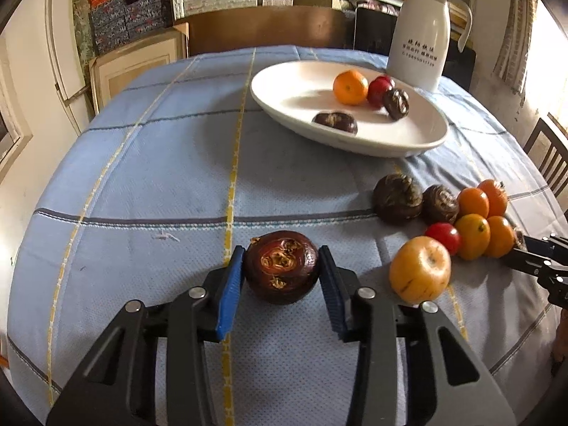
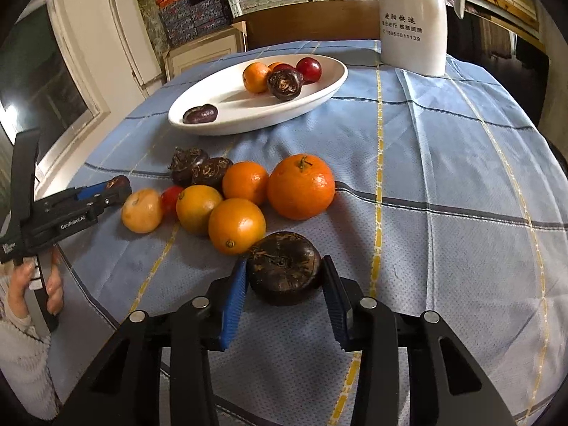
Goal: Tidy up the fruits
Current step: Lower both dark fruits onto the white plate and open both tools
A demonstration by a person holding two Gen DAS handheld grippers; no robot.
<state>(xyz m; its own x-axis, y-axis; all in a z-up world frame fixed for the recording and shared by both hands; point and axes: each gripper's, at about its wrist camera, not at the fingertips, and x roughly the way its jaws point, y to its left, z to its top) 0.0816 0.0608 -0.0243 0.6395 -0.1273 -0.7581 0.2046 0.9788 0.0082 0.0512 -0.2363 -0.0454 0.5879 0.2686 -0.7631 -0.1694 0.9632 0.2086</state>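
- Your left gripper (image 1: 282, 269) has its jaws closed in on a dark water chestnut (image 1: 282, 266) at 6 o'clock in the left wrist view. Both blue pads touch its sides, and it sits on the blue checked cloth (image 1: 142, 177) covering the surface.
- Toward 1 o'clock from there, the white oval dish (image 1: 291, 85) already holds a tangerine (image 1: 350, 87), a red fruit (image 1: 379, 89) and two dark chestnuts. I judge the sorting started but less than half done.
- At 3 o'clock in that view lies the unsorted pile (image 1: 461, 213): two chestnuts, several oranges, a small red fruit and a pale yellow-orange fruit (image 1: 420, 269) nearest your left jaws.
- Your right gripper (image 2: 284, 273) also has its jaws pressed on a chestnut (image 2: 284, 266), at 6 o'clock in the right wrist view. This one rests on the cloth just beside an orange (image 2: 236, 225).
- The big tangerine (image 2: 301, 186) sits at 12 o'clock of that chestnut, and the dish lies further off at 11 o'clock.
- What is left, by my reading: lift both held chestnuts to the dish, then clear the pile.
- The white jug (image 2: 413, 17) stands beyond the dish at the far edge.
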